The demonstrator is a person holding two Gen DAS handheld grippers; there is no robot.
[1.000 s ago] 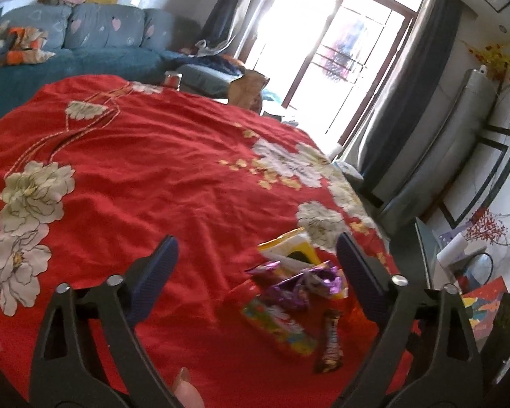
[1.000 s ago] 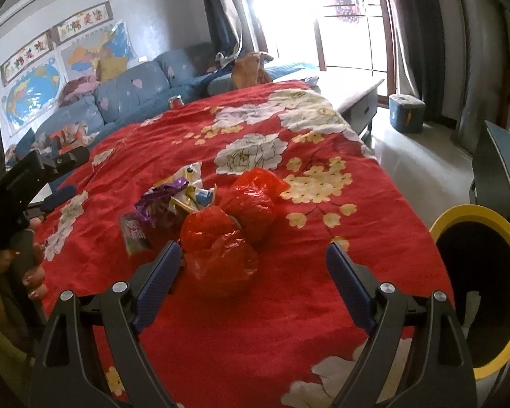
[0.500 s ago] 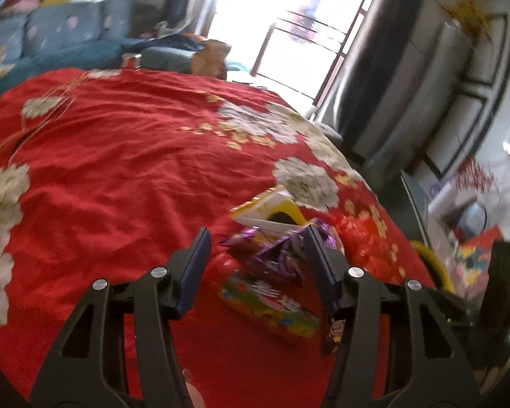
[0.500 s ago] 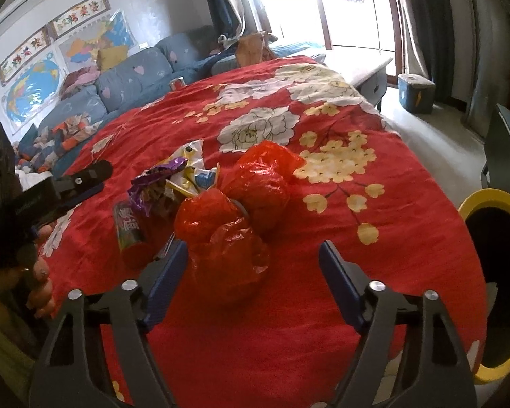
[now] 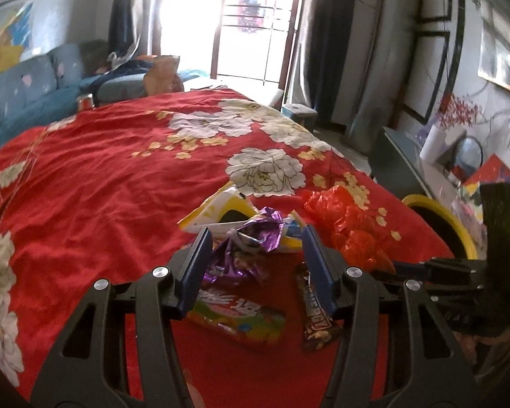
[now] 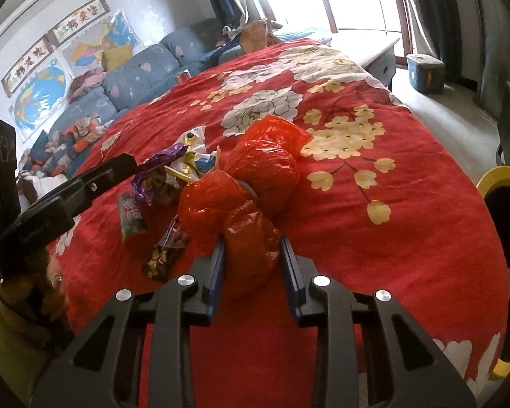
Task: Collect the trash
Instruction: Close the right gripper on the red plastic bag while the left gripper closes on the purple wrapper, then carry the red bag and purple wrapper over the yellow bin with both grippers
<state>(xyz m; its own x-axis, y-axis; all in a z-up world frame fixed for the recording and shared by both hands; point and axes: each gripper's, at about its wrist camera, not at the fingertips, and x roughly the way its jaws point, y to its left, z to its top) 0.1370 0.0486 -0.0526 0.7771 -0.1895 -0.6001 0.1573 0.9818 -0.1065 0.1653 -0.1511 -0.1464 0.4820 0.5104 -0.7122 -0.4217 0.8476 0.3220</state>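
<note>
A pile of trash lies on the red flowered cloth [image 5: 85, 183]. My left gripper [image 5: 255, 234] is open, its jaws either side of a crumpled purple foil wrapper [image 5: 251, 238]. Beyond it is a yellow-white packet [image 5: 221, 210]; below are a green-red snack packet [image 5: 241, 312] and a brown chocolate wrapper [image 5: 314, 316]. A crumpled red plastic bag [image 5: 350, 224] lies to the right. In the right wrist view my right gripper [image 6: 253, 248] is closed in on the near end of the red bag [image 6: 255, 183], pads touching it. The purple wrapper [image 6: 156, 173] and brown wrapper [image 6: 165, 251] lie left.
A yellow-rimmed black bin [image 6: 506, 217] stands at the table's right edge; it also shows in the left wrist view [image 5: 438, 224]. A blue sofa [image 6: 136, 74] runs behind the table. A can [image 5: 85, 102] stands at the far table edge.
Both grippers moved forward to the pile and narrowed. The left now straddles the purple wrapper; the right has closed on the red bag's near end.
</note>
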